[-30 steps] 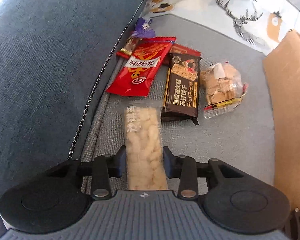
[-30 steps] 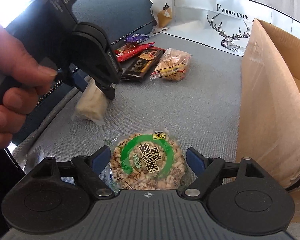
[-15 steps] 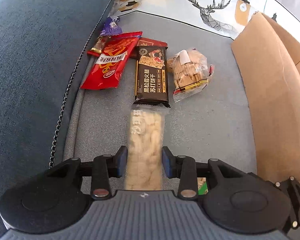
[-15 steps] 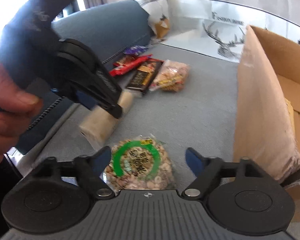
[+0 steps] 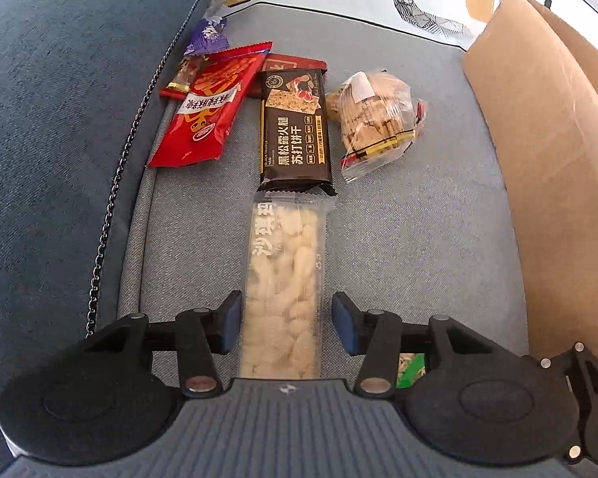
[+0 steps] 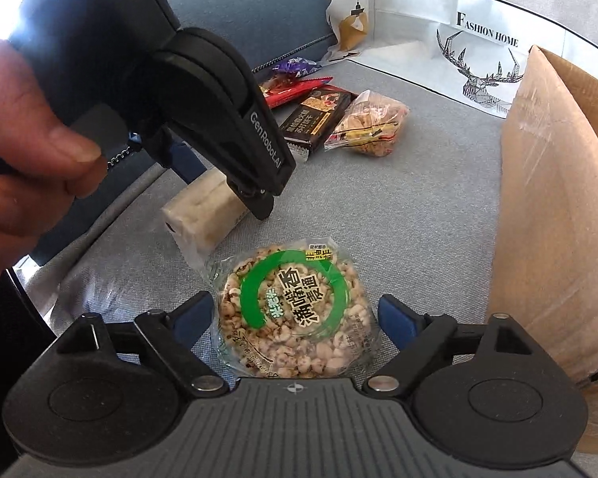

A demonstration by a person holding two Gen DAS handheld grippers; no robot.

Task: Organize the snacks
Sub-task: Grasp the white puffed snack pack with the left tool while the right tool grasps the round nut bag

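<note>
glossy plastic snack wrappers [image 5: 295, 127] on matt woven sofa cloth [image 5: 418, 247].

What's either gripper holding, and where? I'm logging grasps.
Nothing. The left gripper is opening around the pale snack bar; the right gripper stands open around the round puffed-grain pack.

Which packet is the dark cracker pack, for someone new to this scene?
On the grey sofa seat, left of the cardboard box, snacks lie in a row. The cracker pack is the middle one, between a red bag and a clear biscuit bag. It alone is flat, dark brown, with gold lettering.
</note>
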